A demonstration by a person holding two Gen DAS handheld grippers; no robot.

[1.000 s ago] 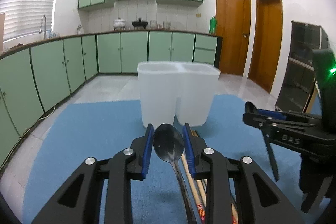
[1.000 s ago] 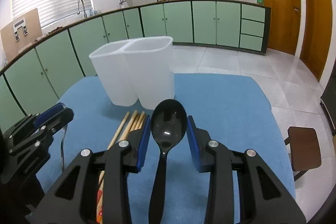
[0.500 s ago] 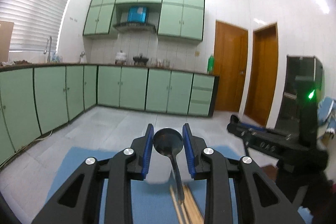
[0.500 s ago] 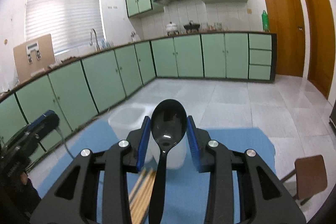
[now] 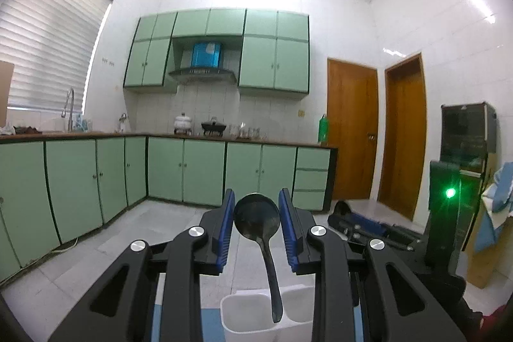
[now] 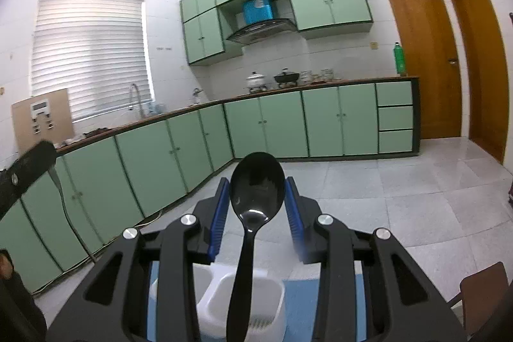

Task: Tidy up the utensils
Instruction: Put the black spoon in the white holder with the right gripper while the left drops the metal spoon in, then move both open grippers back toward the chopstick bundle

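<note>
Two spoons are in the air, one in each gripper, both above the white two-compartment holder that stands on the blue mat. Left gripper is clenched on a dark metal spoon by the sides of its bowl; right gripper likewise grasps a black plastic spoon at the bowl edges.

Each spoon has its bowl up and far, between the blue pads, while its handle runs back and down toward the camera, so the long axis lies roughly along the fingers and tilts downward at the near end. The metal spoon's handle tip hangs over the divider between the holder's two compartments in the left wrist view; the black handle crosses the right-hand compartment in the right wrist view.

My judgement of the risks: the pads pinch only a curved, smooth bowl rim, so either spoon could pivot or slip out during the descent, the metal one especially because of its weight. A swinging handle tip may catch the holder's rim or divider and tip the light container over. With both grippers close together over one small holder, they could also knock each other, or land both spoons in the wrong compartment
</note>
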